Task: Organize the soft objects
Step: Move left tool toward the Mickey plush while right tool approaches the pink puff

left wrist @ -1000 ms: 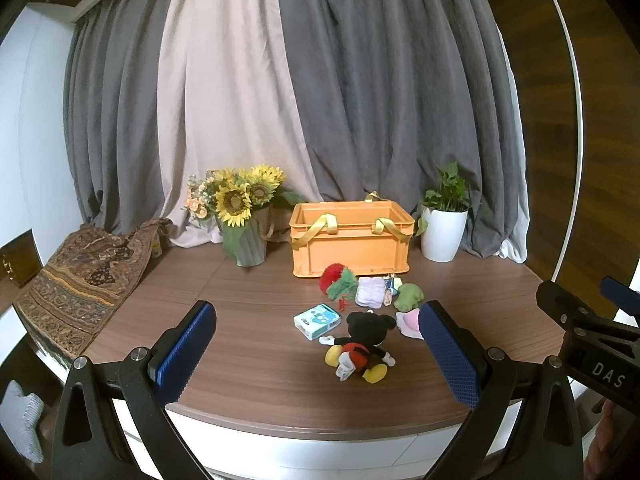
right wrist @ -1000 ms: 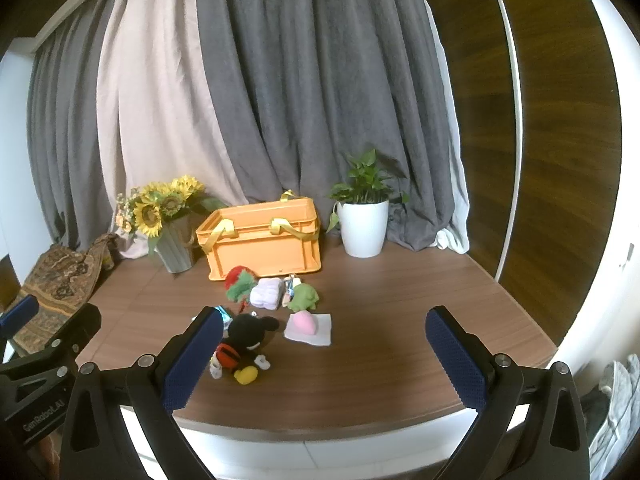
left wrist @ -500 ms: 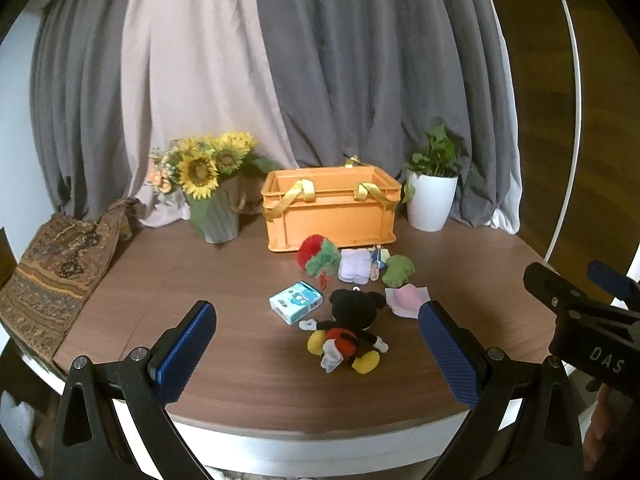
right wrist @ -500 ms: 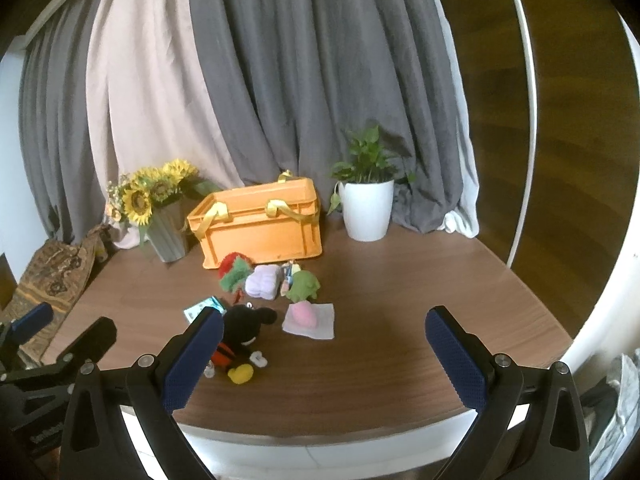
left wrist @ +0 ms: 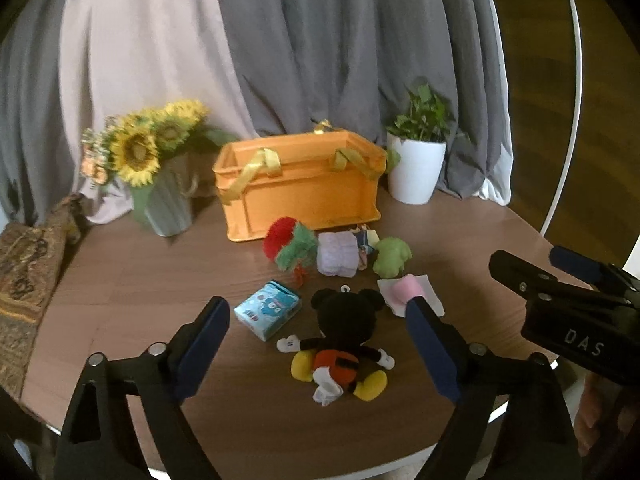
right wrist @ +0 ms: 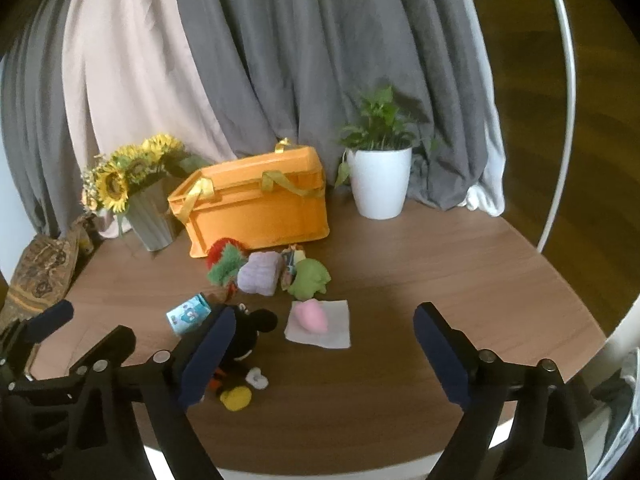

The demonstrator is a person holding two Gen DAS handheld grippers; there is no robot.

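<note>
An orange crate (left wrist: 300, 196) (right wrist: 256, 208) with yellow handles stands at the back of the round table. In front of it lie a red-green plush (left wrist: 288, 244), a lilac folded cloth (left wrist: 338, 254), a green plush (left wrist: 392, 254), a pink soft piece on a white cloth (left wrist: 406, 290) (right wrist: 310, 316), a blue tissue pack (left wrist: 268, 308) and a black mouse plush (left wrist: 344, 340) (right wrist: 244, 340). My left gripper (left wrist: 315, 306) hovers before the mouse plush, jaws closing, pads touching nothing. My right gripper (right wrist: 326, 312) hangs short of the pink piece, jaws closing, nothing between them.
A sunflower vase (left wrist: 160, 184) stands left of the crate and a white potted plant (left wrist: 416, 168) to its right. A patterned cloth (left wrist: 24, 272) drapes over the table's left edge. Curtains hang behind. The table's curved front edge lies just below both grippers.
Both grippers have come forward and down toward the table, so the toys look larger and nearer. Each pair of jaws stands a little narrower than before.
</note>
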